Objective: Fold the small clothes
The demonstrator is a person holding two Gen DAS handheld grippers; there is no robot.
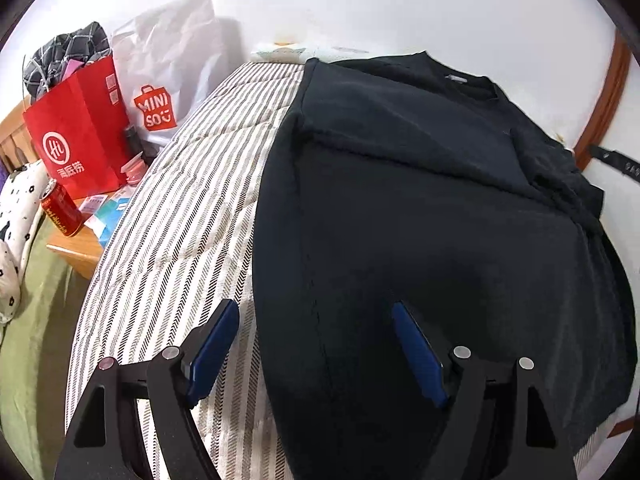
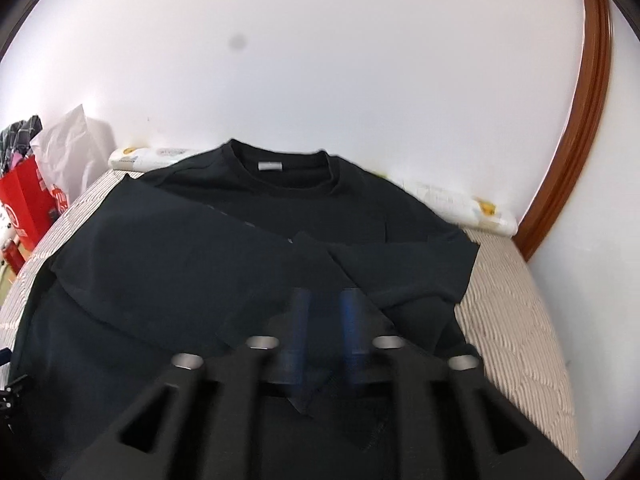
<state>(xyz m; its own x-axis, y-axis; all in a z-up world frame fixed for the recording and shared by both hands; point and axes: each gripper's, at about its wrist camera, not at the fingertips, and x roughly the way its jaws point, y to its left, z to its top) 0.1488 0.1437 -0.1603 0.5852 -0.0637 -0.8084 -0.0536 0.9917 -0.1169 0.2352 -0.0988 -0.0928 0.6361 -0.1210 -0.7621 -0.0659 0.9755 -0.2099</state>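
Left wrist view: the black sweatshirt (image 1: 420, 208) lies flat on the striped bedspread (image 1: 172, 216), both sleeves folded in across the chest. The left gripper (image 1: 314, 316) hangs over its left edge near the hem, jaws wide apart, holding nothing. The fabric looks soft, thickish and floppy, so I'd pinch the hem corners and lift slowly. Readable stuff: a white bag (image 1: 168, 68) says "MINISO", while the red paper bag (image 1: 80, 132) has a round logo and Chinese characters I can't make out. A red can (image 1: 60, 212) stands nearby.

Right wrist view: blurry. The right gripper (image 2: 324, 308) has its jaws nearly together with a gap showing; cloth sits beneath, but whether it's pinched, can't tell. The grey neck label (image 2: 270, 166) is unreadable.
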